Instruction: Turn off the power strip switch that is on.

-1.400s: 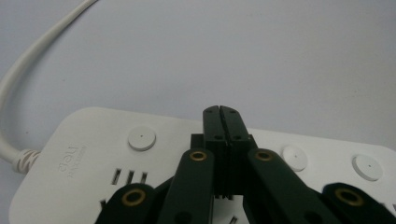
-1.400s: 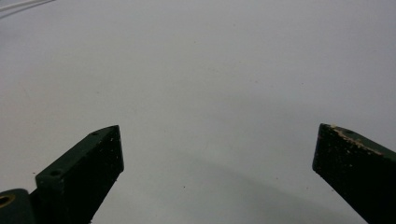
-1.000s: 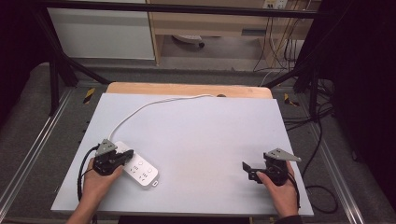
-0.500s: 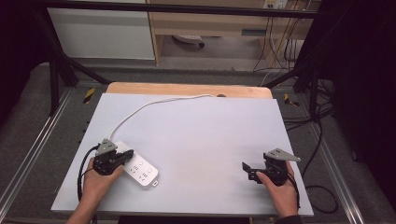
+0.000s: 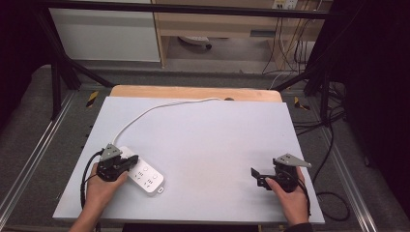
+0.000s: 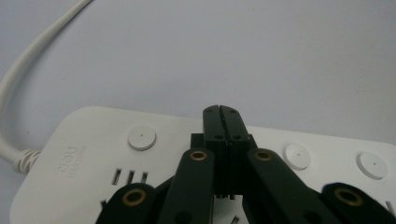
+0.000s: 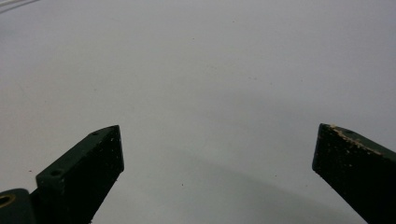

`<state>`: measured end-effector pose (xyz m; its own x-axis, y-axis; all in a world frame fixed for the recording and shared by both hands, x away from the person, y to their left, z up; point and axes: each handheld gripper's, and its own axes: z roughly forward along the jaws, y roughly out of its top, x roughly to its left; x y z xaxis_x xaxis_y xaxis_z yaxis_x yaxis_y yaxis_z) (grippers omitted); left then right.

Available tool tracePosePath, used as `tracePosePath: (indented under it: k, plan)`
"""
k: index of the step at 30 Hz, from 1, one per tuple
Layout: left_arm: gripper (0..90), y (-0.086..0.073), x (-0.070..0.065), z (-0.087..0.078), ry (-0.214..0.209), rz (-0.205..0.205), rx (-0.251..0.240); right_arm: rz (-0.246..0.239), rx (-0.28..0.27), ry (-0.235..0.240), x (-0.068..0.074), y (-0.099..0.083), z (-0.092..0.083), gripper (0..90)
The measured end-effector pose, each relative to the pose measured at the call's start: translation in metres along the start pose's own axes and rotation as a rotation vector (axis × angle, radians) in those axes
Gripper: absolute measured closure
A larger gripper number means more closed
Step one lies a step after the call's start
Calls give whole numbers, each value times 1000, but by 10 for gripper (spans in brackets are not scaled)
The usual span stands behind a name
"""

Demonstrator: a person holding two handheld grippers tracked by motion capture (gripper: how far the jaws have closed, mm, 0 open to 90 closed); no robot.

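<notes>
A white power strip (image 5: 145, 176) lies at the table's front left, its white cable (image 5: 150, 110) curving off toward the back edge. My left gripper (image 5: 129, 161) rests over the strip's left end with its jaws shut together and nothing between them. In the left gripper view the shut tips (image 6: 221, 114) sit above the strip (image 6: 84, 149), between two of its round buttons (image 6: 141, 138). My right gripper (image 5: 257, 176) lies at the front right on bare table, jaws wide apart. The right gripper view shows its two black fingers (image 7: 88, 163) spread over the pale surface.
The pale grey table top (image 5: 217, 140) sits on a wooden board (image 5: 193, 92) that shows at the back. Metal frame rails (image 5: 34, 154) run along both sides, and cables (image 5: 333, 145) hang on the floor to the right. Shelving stands behind the table.
</notes>
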<state>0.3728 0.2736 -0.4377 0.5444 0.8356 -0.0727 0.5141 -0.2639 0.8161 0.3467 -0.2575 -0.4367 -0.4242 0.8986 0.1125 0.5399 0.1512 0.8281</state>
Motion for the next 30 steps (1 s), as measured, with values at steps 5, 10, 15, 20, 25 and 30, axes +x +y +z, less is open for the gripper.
tracePosePath:
  k: [5, 10, 15, 20, 25, 30]
  plan:
    - [900, 0, 0, 0, 5, 6, 3, 0, 0, 0, 0, 0, 0, 31]
    - [900, 0, -1, 0, 5, 5, 3, 2, 1, 0, 0, 0, 0, 31]
    - [900, 0, -1, 0, 6, 4, 4, 0, 1, 0, 0, 0, 0, 31]
    - [900, 0, -1, 0, 6, 4, 4, 0, 1, -1, 0, 0, 0, 31]
    - [900, 0, -1, 0, 8, 3, 5, -1, 0, -1, 0, 0, 0, 32]
    - [900, 0, -1, 0, 4, -4, 4, 0, 1, -1, 0, 0, 0, 32]
